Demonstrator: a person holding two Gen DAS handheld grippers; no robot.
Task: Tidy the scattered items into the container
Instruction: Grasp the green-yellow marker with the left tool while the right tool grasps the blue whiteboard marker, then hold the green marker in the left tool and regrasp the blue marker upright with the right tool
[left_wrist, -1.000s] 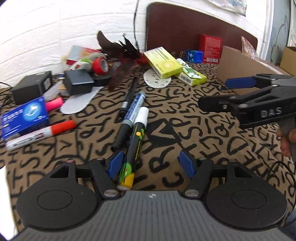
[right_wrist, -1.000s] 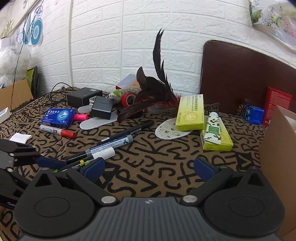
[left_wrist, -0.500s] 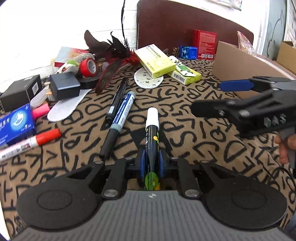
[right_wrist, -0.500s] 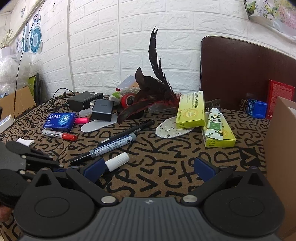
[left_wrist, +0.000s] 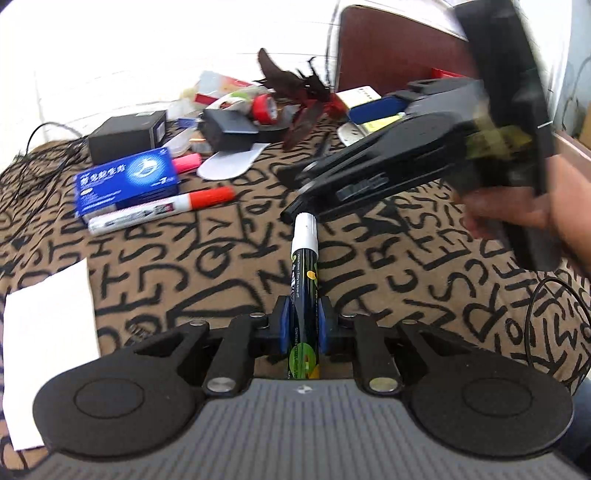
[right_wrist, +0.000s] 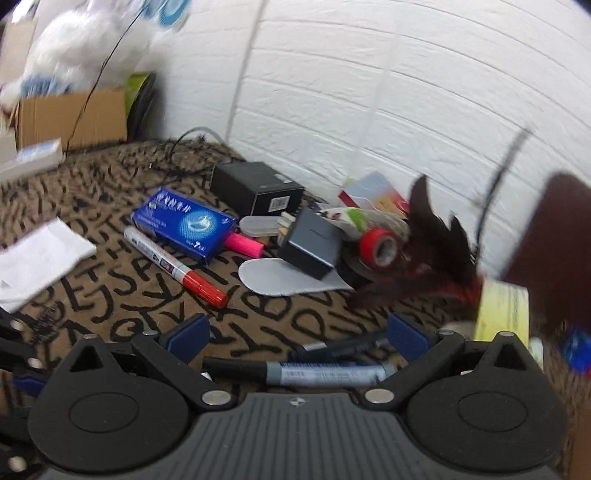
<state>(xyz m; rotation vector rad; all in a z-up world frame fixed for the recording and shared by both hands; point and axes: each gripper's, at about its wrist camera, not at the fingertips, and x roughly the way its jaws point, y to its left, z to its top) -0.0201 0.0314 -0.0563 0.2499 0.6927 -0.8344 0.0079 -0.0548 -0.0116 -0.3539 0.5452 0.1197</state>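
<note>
1. Since a second ago, the left gripper (left_wrist: 303, 325) has clamped onto the black marker (left_wrist: 303, 291) and lifted it off the tablecloth (left_wrist: 207, 266).
2. Right gripper (right_wrist: 295, 334) hangs wide open over the grey-blue pen (right_wrist: 325, 373), crossing close ahead of the marker tip, so a bump could twist it loose.

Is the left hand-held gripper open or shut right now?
Shut. The left hand-held gripper has both blue pads pressed against the black marker with the white cap, which points straight ahead.
</note>
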